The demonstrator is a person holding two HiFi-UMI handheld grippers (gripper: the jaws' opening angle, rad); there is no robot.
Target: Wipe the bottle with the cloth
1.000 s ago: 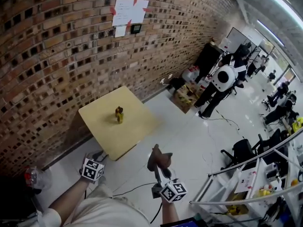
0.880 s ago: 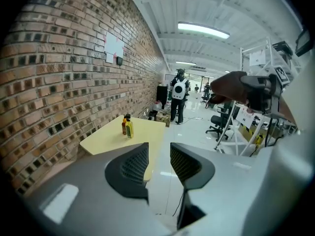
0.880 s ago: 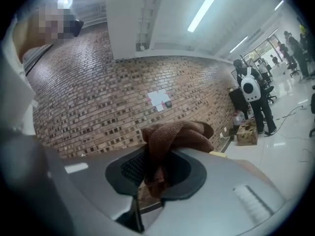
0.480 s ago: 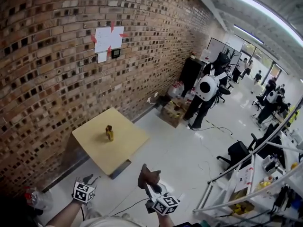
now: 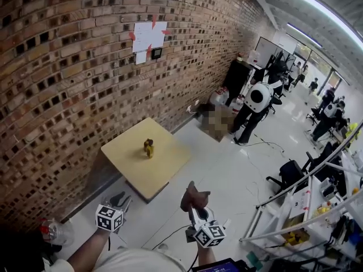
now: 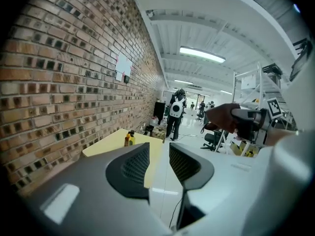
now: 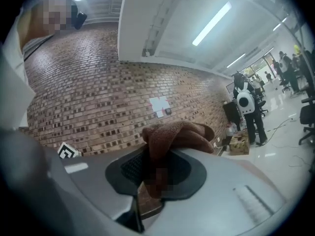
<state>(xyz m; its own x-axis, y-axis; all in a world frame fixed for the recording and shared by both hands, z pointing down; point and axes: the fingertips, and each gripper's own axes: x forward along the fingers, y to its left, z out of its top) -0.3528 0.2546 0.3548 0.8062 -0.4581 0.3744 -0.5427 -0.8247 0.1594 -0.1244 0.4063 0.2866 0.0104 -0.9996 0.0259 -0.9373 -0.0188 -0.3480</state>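
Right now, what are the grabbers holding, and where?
The right gripper pinches the brown cloth by its lower fold. The left gripper has just been closing its jaws, with nothing between them.

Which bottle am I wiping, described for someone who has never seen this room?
Find the long brick wall; a square pale-yellow table stands beside it, below the taped white papers. Near the table's middle stands the small yellow bottle with a dark top; only a browner bottle, seemingly touching it, shares the tabletop.
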